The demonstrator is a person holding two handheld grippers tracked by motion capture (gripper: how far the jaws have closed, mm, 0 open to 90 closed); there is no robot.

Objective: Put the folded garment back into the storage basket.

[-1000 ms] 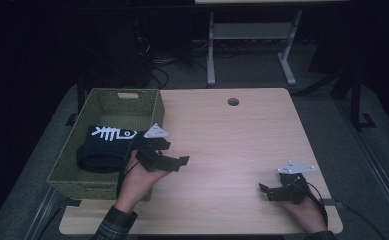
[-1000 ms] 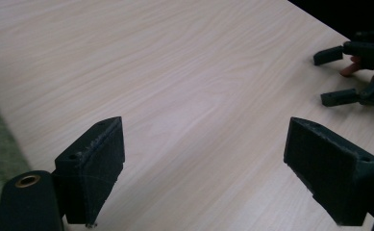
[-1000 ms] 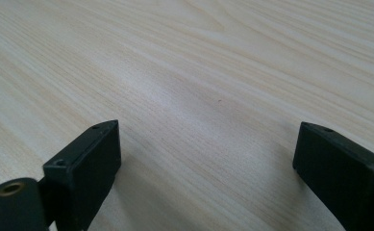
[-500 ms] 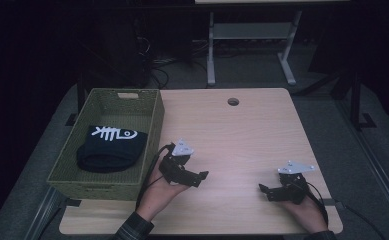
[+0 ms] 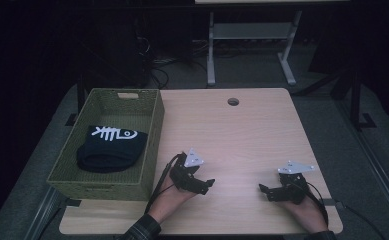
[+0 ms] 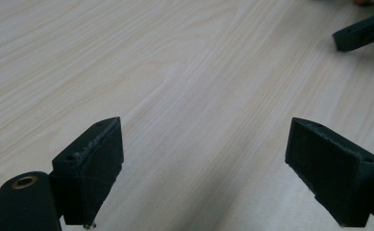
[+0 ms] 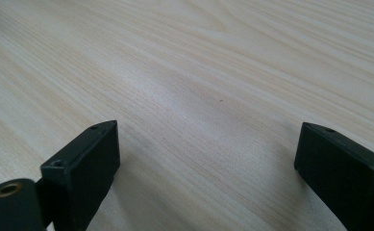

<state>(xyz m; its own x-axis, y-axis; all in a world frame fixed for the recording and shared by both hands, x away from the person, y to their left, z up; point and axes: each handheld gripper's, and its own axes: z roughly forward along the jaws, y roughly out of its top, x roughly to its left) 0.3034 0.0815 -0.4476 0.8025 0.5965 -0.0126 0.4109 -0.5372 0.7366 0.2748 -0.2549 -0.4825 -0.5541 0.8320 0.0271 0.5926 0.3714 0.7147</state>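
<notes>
A folded black cloth (image 5: 111,148) with a white fish-skeleton print lies inside the green woven basket (image 5: 152,135) at the table's left. My left gripper (image 5: 206,184) rests low over the wooden table, just right of the basket's front corner, jaws wide apart and nothing between them (image 6: 204,163). My right gripper (image 5: 266,191) sits near the front right of the table, also open over bare wood (image 7: 206,168). A jaw tip of the right gripper (image 6: 362,32) shows far off in the left gripper view.
The light wooden table (image 5: 242,135) has a round cable hole (image 5: 233,102) near its far edge. A white metal frame (image 5: 249,45) stands on the floor beyond the table. The surroundings are dark.
My left gripper has come away from the basket, moving right and toward the table's front, now low over the wood. The cloth stays in the basket. The right gripper has not moved.
</notes>
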